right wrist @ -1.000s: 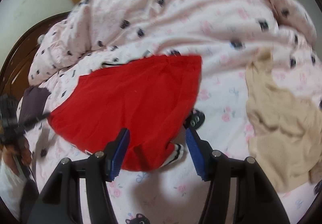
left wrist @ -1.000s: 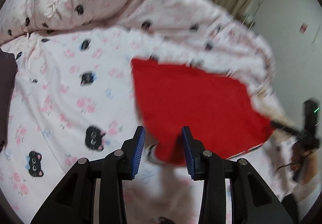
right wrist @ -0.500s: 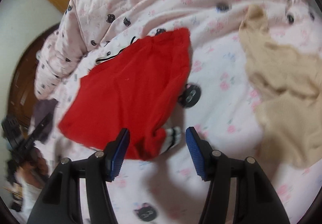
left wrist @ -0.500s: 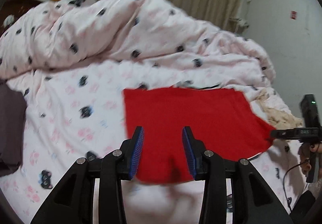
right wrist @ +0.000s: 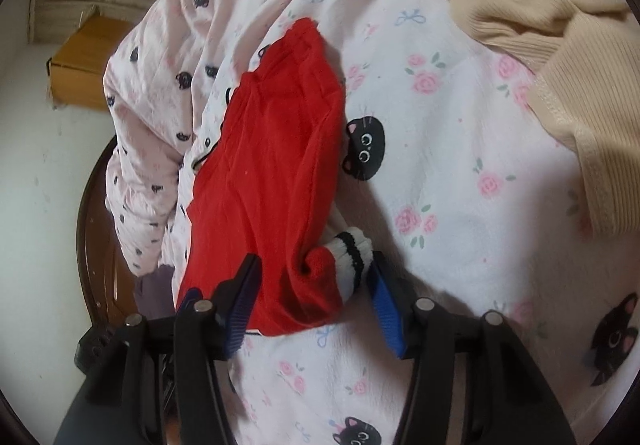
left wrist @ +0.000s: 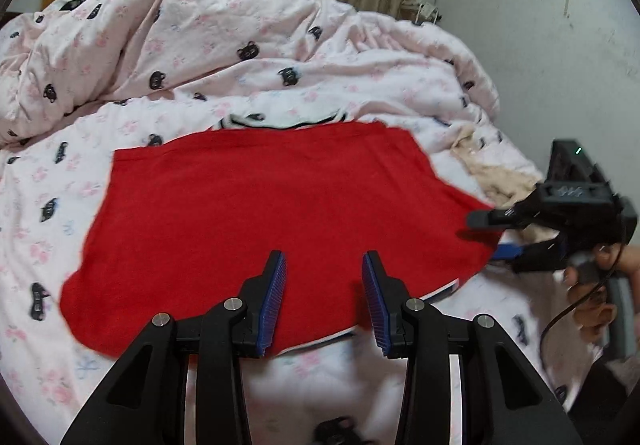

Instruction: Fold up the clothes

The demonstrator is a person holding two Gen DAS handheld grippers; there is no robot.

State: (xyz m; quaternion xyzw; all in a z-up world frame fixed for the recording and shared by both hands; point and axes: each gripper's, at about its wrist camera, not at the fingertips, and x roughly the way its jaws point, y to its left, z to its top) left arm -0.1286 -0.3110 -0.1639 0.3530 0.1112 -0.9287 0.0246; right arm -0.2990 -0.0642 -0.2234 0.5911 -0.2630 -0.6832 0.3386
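Red garment (left wrist: pixel 260 213) now lies spread broad and flat on the bed sheet (left wrist: pixel 52 173), wider across the left view than half a second ago, when it sat smaller and further off. Beige sweater (right wrist: pixel 560 37) fills the right view's upper corner, closer than before. Left gripper (left wrist: pixel 323 299) hangs over the garment's near edge, jaws parted, nothing between them. Right gripper (right wrist: pixel 312 285) has dropped in low, and its spread jaws straddle the rolled sleeve with the white-and-black striped cuff (right wrist: pixel 354 247); whether the pads touch the cloth I cannot tell, but they are not clenched.
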